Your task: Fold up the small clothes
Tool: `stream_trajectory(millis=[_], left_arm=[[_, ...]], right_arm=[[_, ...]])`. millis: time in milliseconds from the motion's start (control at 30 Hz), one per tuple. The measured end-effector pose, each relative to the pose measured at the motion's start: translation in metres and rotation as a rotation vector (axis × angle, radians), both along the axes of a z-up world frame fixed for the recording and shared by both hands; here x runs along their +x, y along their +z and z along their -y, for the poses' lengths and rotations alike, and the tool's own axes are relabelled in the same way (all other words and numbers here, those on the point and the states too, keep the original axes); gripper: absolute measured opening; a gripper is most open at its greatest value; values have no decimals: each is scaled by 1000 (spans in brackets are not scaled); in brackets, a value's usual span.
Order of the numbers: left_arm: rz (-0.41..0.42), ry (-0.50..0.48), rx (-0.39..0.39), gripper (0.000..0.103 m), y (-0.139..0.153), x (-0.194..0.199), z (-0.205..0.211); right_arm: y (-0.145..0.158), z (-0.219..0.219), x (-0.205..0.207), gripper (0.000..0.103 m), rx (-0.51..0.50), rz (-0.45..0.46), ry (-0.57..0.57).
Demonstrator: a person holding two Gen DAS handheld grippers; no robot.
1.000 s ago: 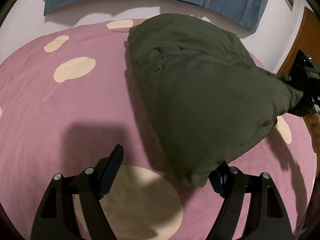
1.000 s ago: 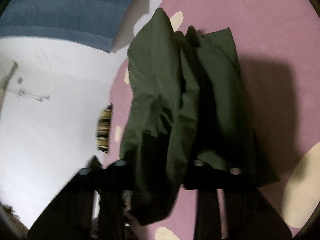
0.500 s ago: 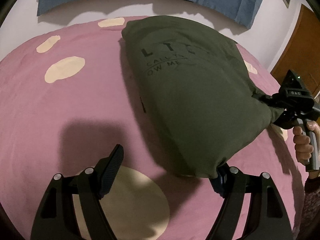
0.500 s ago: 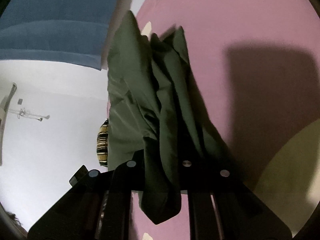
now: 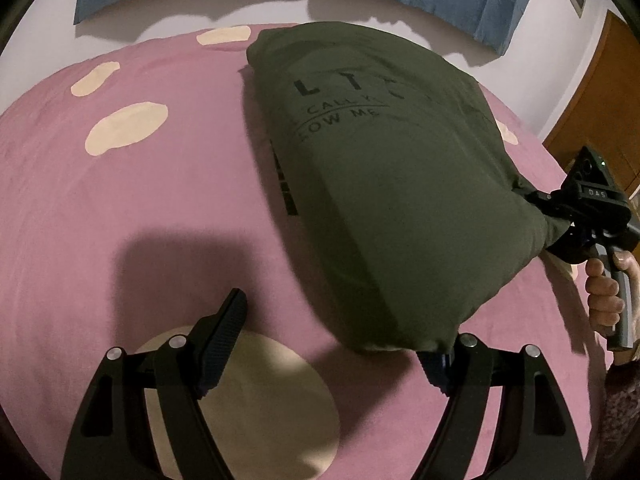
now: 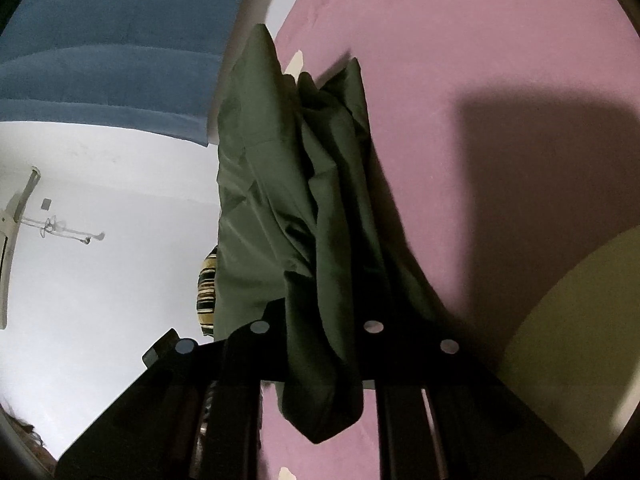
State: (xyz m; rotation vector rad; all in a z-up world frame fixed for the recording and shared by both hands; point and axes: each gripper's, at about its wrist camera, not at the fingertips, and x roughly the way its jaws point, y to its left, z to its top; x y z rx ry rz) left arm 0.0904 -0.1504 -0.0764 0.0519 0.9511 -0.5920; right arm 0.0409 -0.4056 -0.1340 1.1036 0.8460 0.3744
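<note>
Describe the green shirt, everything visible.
The green shirt is dark olive, soft knit-looking fabric with dark printed lettering, partly readable ("LT", "CALL", "OW ME"). It lies folded over on the pink spotted bedspread, its far end resting there and its near part lifted. The right gripper is shut on a bunched edge, cloth hanging in folds between its fingers. The left gripper is open; the shirt's near corner drapes against its right finger.

Bed (image 5: 120, 208) under a pink cover with cream patches, filling most of the left wrist frame, dark green shirt (image 5: 384, 184) with black lettering lying across its centre and upper right, near edge raised, large cream patch at lower left, small ones at upper left
</note>
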Motion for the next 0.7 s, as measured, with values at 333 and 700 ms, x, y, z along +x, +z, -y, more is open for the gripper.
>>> stream_trajectory(millis=[333,700], left_arm=[[-3,-6,0,78,0,1,-1],[2,-19,15,78,-1,-3,-4]], right_arm=[[0,5,-11,18,13,-11,-27],[10,8,-30,24,-19,-21,-64]])
